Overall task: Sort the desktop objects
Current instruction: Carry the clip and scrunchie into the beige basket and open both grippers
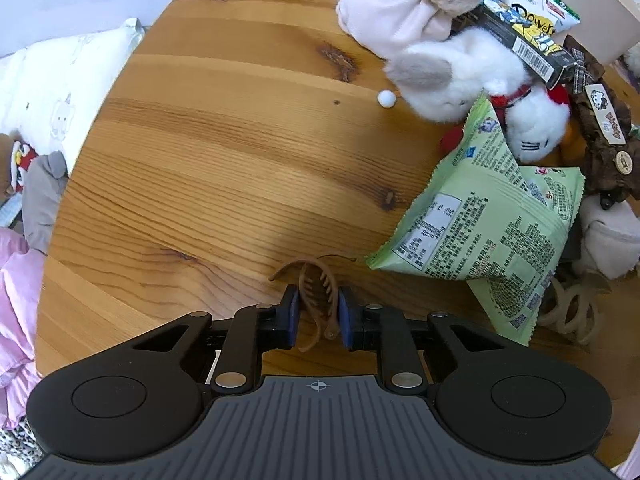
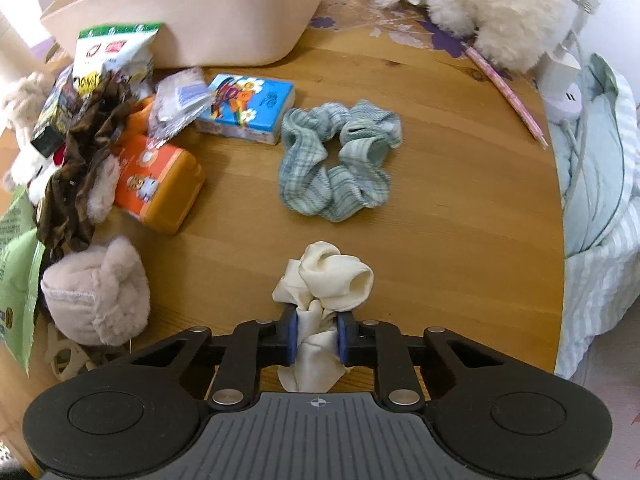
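Note:
A brown hair claw clip (image 1: pixel 316 292) lies on the round wooden table (image 1: pixel 224 152), and my left gripper (image 1: pixel 319 316) is shut on it, blue pads pressing both sides. In the right wrist view a cream scrunchie (image 2: pixel 328 280) sits near the table's front, with my right gripper (image 2: pixel 317 334) shut on its near part. Beyond it lies a blue-green plaid scrunchie (image 2: pixel 334 160). A beige basket (image 2: pixel 192 12) stands at the back left.
A pile on the table holds green snack bags (image 1: pixel 480 232), white plush toys (image 1: pixel 460 76), a brown scrunchie (image 1: pixel 600 136), a blue tissue pack (image 2: pixel 248 106), an orange pack (image 2: pixel 160 184) and a pink plush (image 2: pixel 96 296). A fluffy white toy (image 2: pixel 480 4) and pink pen (image 2: pixel 508 96) lie back right.

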Available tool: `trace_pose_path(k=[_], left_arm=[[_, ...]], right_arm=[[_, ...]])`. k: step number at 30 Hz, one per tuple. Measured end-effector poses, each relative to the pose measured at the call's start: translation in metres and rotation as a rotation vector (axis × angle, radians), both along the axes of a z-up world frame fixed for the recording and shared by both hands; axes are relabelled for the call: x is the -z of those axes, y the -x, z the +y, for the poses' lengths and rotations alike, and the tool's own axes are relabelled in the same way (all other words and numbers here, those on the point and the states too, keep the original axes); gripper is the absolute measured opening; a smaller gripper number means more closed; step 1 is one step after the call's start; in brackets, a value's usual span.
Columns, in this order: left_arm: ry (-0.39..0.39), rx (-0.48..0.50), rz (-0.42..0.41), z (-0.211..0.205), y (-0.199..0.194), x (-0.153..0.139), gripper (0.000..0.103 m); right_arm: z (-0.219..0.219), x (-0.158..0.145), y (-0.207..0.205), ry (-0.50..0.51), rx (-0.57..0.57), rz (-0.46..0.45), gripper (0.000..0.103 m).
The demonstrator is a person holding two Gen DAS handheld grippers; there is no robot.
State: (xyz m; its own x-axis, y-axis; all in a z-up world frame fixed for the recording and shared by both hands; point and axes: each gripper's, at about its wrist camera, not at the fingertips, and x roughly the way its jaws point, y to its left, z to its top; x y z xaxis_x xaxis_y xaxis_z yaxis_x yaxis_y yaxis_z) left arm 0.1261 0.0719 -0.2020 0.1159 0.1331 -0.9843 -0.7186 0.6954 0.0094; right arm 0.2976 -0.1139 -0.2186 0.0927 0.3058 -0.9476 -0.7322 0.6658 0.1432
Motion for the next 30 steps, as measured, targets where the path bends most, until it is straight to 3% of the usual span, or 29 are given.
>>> trace_pose_path(k=[14, 15, 22, 30], left_arm=[[-0.110, 0.069, -0.118, 0.033, -0.016, -0.052, 0.020], [-0.115, 0.076, -0.130, 0.034, -0.015, -0.066, 0.020], [-0.163, 0.156, -0.249, 0.049, -0.064, -0.095, 0.020], [-0.290, 0.230, -0.380, 0.054, -0.135, -0.142, 0.020]], right_arm=[[0.005, -0.058, -0.018, -0.165, 0.046, -0.066, 0.016], [0.007, -0.063, -0.022, -0.176, 0.050, -0.076, 0.016], [0.028, -0.096, -0.052, -0.261, 0.096, -0.140, 0.016], [0.064, -0.128, -0.081, -0.341, 0.128, -0.194, 0.016]])
